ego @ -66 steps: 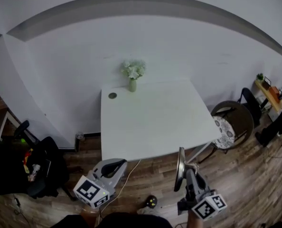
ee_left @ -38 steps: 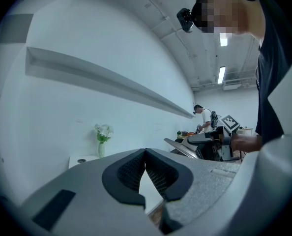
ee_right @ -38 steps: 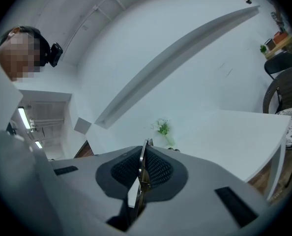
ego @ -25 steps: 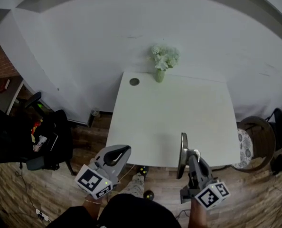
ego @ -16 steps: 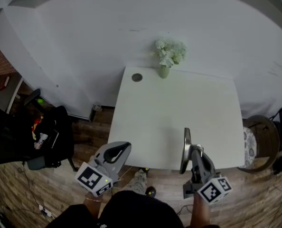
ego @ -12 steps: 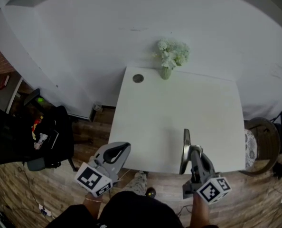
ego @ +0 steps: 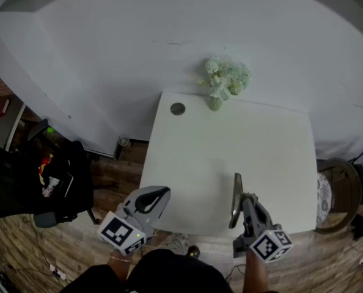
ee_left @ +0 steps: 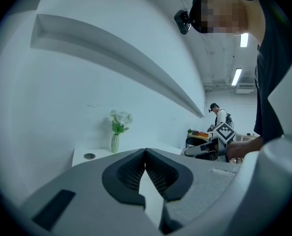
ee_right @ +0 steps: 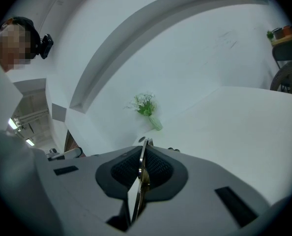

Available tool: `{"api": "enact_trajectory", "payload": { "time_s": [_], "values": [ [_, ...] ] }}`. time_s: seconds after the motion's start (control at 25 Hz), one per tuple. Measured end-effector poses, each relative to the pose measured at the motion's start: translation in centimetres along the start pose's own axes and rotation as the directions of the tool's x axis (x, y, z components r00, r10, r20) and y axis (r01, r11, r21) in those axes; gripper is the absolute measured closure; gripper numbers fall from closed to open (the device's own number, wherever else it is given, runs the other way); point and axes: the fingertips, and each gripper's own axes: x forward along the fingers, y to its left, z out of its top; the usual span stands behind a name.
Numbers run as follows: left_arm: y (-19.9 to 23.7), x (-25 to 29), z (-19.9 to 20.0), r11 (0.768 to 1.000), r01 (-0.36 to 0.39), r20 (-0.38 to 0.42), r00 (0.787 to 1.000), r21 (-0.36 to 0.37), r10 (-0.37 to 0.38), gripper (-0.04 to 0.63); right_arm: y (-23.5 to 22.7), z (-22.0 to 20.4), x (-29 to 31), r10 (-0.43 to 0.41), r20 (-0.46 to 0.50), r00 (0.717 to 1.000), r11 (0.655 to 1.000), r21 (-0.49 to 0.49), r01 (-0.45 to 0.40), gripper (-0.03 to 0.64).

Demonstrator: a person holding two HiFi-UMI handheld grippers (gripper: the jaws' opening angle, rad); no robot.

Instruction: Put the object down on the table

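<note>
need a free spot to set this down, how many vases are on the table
1. The vase of flowers stands at the far edge of the table, right of the round cable hole.

My grey left gripper (ego: 161,194) sits low on the left and points forward and slightly right. Its dark ribbed fingers (ee_left: 131,173) are pressed together with nothing between them. My grey right gripper (ego: 244,201) is level with it on the right and points forward. Its fingers (ee_right: 158,170) are clamped on a thin grey metal disc (ego: 235,199), held upright and edge-on. The two grippers are well apart.
</note>
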Motion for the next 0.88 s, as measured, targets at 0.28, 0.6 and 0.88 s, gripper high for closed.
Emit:
{"api": "enact_trajectory", "payload": {
  "time_s": [0.28,0.6,0.88],
  "values": [
    [2.0,1.8,0.0,1.000,0.005,-0.009,1.000,-0.014,-0.005,0.595,-1.8,-0.7,2.2,-0.046,-0.033,0.998,0.999,0.020,0.047,0.601],
    [4.0,3.4,-0.1,0.999,0.028,-0.021,0.999,-0.023,-0.028,0.595,-3.0,-1.6,4.3,-0.089,-0.061,0.994,0.995,0.040,0.091,0.601],
    [5.2,4.9,-0.6,0.998,0.050,-0.028,0.998,-0.024,-0.050,0.595,-4.1,-2.7,5.8,-0.110,-0.079,0.991,0.991,0.065,0.115,0.601]
  ]
}}
